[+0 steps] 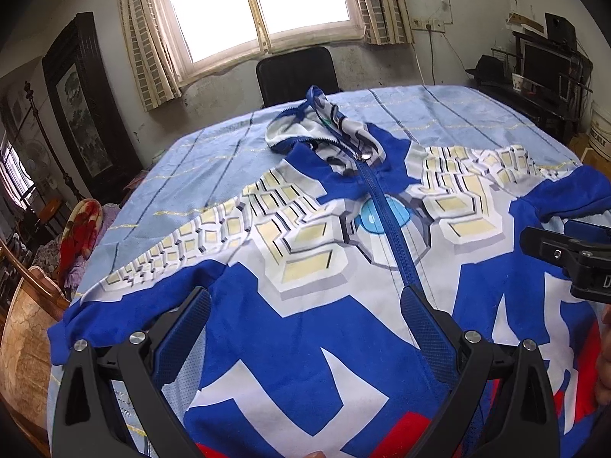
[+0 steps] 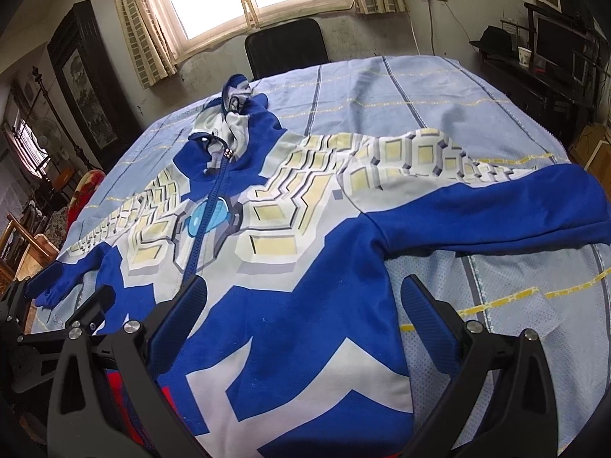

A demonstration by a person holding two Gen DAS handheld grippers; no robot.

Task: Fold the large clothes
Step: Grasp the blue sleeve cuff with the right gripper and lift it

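A zipped blue hoodie (image 1: 305, 267) lies flat across the centre of the frame on a striped sheet (image 2: 439, 107), sleeves spread, no fold yet made. The left gripper (image 1: 305, 313) and right gripper (image 2: 303, 301) hover over its lower half, fingers apart and empty.

jacket (image 1: 305, 324) hem: cut off by bottom edge, both views | right hand-held gripper (image 1: 573, 255): cut by right edge in left view, jaw gap hidden | left hand-held gripper (image 2: 57, 316): mostly hidden at left edge in right view | shelf clutter (image 2: 553, 49): too small to tell
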